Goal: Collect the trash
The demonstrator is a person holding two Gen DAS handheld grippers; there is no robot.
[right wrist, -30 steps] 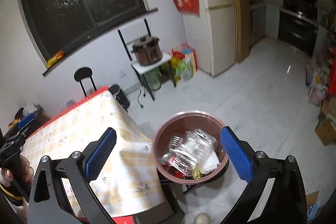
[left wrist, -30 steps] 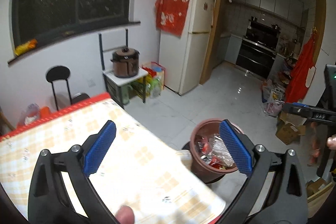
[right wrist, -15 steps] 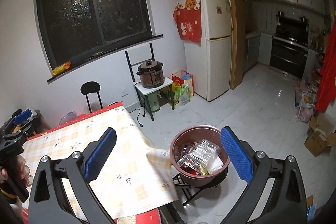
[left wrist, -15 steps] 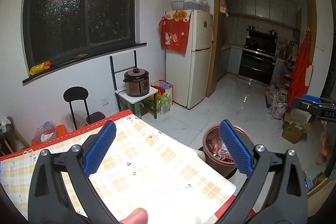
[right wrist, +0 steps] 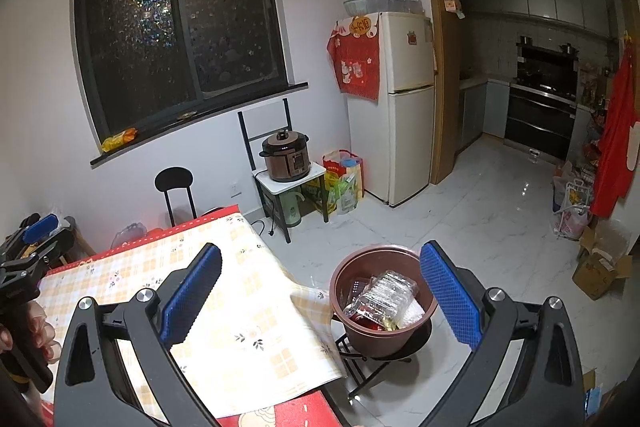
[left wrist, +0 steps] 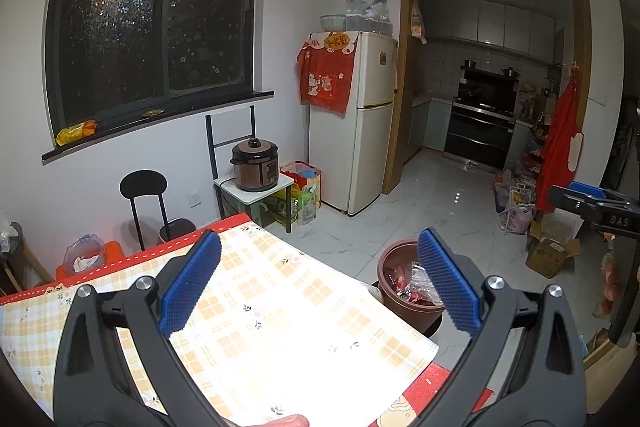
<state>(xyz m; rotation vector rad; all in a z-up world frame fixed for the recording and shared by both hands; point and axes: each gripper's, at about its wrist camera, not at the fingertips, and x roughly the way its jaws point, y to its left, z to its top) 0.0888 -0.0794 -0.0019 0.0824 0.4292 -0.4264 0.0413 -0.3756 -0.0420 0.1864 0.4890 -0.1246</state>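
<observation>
Brown trash bin beside checkered table; both claws released, empty.

Open air above the checked tablecloth; the brown bin crowds its corner.

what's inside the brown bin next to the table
The brown bin holds crumpled clear plastic packaging, red wrappers and something white at the right. Whatever lies beneath that top layer is covered.
</observation>
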